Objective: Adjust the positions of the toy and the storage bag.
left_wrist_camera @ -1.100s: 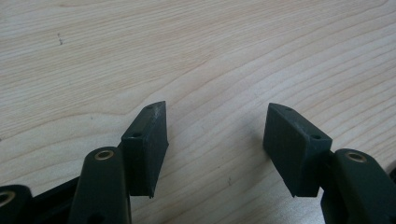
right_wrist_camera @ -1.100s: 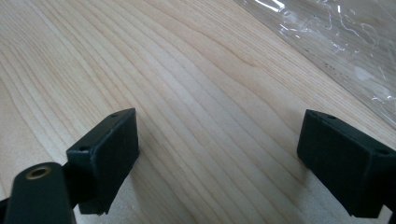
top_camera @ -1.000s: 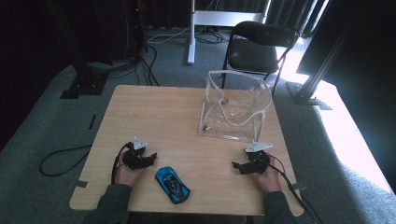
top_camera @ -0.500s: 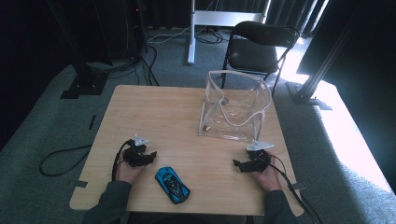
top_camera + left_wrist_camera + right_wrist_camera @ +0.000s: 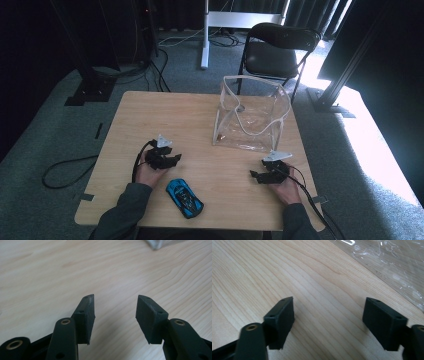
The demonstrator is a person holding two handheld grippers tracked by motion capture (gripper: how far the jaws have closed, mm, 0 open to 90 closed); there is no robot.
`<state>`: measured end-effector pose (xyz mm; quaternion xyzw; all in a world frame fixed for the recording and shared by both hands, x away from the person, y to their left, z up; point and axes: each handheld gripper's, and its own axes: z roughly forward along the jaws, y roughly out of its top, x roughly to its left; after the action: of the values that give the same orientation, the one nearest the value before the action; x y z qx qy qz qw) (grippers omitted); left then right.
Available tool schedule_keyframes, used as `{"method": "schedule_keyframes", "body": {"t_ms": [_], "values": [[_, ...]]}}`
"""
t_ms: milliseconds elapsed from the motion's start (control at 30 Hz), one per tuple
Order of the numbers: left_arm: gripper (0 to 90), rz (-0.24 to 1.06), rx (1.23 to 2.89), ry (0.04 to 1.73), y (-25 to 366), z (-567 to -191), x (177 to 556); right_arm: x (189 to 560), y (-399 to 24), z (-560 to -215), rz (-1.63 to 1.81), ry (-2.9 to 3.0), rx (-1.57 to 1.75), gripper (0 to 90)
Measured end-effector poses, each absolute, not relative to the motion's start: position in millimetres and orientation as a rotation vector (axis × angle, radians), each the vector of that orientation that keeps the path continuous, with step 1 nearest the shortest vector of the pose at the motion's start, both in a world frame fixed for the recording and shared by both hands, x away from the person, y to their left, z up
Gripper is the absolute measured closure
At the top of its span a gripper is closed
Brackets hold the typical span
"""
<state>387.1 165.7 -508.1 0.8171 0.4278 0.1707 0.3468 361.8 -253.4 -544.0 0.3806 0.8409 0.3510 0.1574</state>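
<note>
Left gripper (image 5: 170,159) and right gripper (image 5: 259,175): jaws parted, just been closing, nothing between. Light wood table (image 5: 165,115), grey carpet, folding chair (image 5: 277,52) behind. Blue toy car (image 5: 184,197) near front edge, long axis diagonal, between hands. Clear bag (image 5: 250,120) upright.

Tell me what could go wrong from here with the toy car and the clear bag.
1. The blue toy car lies near the table's front edge; a nudge from the left claw might roll it off.
2. The clear bag is flimsy and stands loosely; it could collapse or slide when the car goes in.
3. Both claws, left and right, are empty, their jaws just closing on nothing.
</note>
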Motion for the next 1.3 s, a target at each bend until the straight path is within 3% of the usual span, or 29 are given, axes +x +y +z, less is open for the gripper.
{"method": "schedule_keyframes", "body": {"t_ms": [133, 367, 633, 1000, 1133, 1300], "values": [[50.0, 0.444, 2.128, 1.048, 149, -501, 396, 363, -255, -542, 1.049, 2.401, 1.115, 45.6], [49.8, 0.472, 2.136, 0.930, 125, -494, 412, 366, -269, -528, 1.066, 2.275, 1.168, 58.6], [49.7, 0.458, 2.139, 0.910, 106, -494, 425, 371, -284, -522, 1.048, 2.197, 1.258, 66.7], [49.1, 0.467, 2.143, 0.902, 87, -497, 436, 385, -300, -509, 0.953, 2.095, 1.334, 63.4], [49.1, 0.466, 2.155, 0.892, 83, -498, 437, 393, -303, -505, 0.960, 2.085, 1.353, 66.9], [48.4, 0.452, 2.169, 0.877, 77, -499, 442, 397, -299, -502, 0.961, 2.090, 1.325, 85.6]]}}
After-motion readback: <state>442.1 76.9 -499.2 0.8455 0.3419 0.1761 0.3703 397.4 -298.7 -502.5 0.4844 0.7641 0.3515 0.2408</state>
